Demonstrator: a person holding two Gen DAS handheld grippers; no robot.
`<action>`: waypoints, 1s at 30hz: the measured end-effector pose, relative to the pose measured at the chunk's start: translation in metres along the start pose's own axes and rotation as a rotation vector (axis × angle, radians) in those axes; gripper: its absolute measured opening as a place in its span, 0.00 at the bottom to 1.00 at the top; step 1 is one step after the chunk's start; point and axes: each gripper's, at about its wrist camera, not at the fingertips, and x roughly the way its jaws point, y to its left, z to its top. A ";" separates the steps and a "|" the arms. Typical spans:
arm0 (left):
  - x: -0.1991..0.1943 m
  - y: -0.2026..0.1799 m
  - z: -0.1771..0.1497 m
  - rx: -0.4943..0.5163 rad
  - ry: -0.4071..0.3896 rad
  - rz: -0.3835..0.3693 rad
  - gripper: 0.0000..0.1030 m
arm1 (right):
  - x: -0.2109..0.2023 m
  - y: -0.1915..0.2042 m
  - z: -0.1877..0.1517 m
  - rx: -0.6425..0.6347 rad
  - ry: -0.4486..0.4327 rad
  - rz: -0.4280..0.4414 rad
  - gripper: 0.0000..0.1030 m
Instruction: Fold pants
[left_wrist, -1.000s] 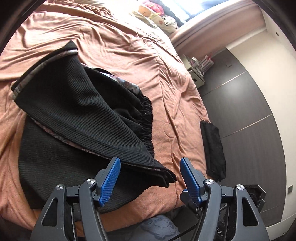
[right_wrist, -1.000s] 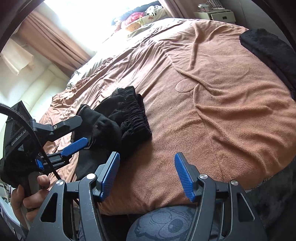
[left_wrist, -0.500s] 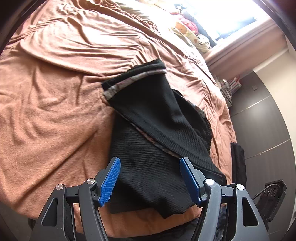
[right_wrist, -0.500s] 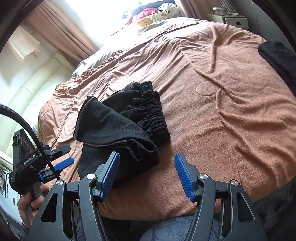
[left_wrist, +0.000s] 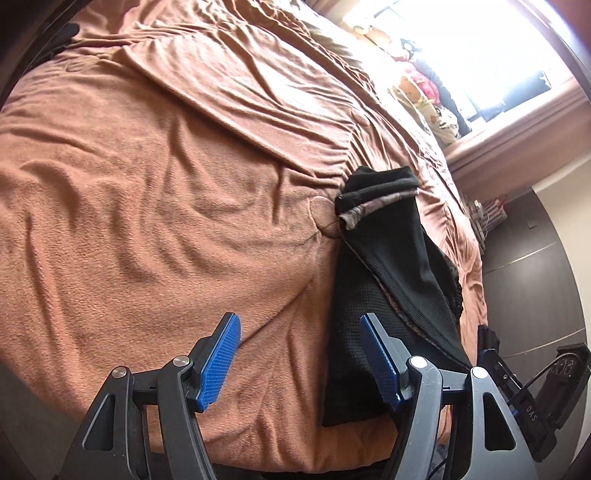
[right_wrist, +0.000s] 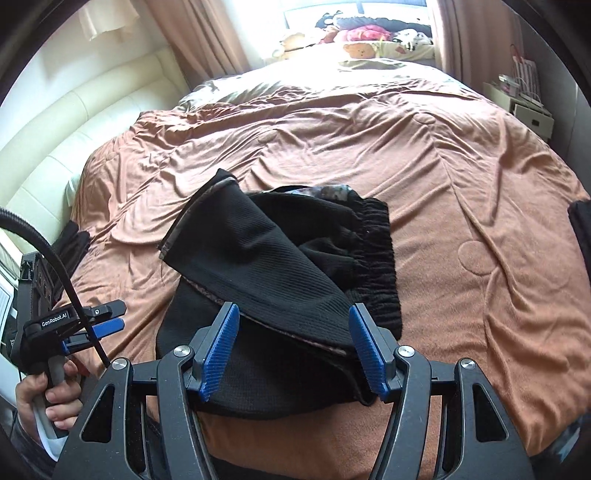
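Black ribbed pants (right_wrist: 273, 280) lie bunched near the bed's front edge, one leg flopped over the rest and the elastic waistband (right_wrist: 380, 258) toward the right. In the left wrist view the pants (left_wrist: 391, 280) lie right of centre. My right gripper (right_wrist: 293, 350) hovers open just above the pants' near edge, nothing between its blue pads. Above bare blanket to the left of the pants, my left gripper (left_wrist: 299, 362) is open and empty; the same left gripper (right_wrist: 107, 319) appears at the left of the right wrist view, held by a hand (right_wrist: 48, 398).
A rumpled brown blanket (right_wrist: 461, 166) covers the bed. Stuffed toys (right_wrist: 354, 37) sit by the window at the far end. A white padded headboard (right_wrist: 55, 140) is at left, a nightstand (right_wrist: 528, 107) at right. Another dark garment (right_wrist: 581, 229) lies at the bed's right edge.
My left gripper has swung left off the pants and now sits over bare blanket. My right gripper has shifted left from the blanket to above the pants' near edge. Both stayed open.
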 end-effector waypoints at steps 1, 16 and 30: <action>-0.002 0.004 0.001 -0.008 -0.008 0.005 0.67 | 0.004 0.005 0.002 -0.015 0.006 0.005 0.59; -0.037 0.068 0.018 -0.116 -0.093 0.054 0.67 | 0.099 0.092 0.029 -0.244 0.119 -0.033 0.59; -0.040 0.094 0.024 -0.175 -0.113 0.060 0.67 | 0.162 0.143 0.041 -0.386 0.195 -0.114 0.59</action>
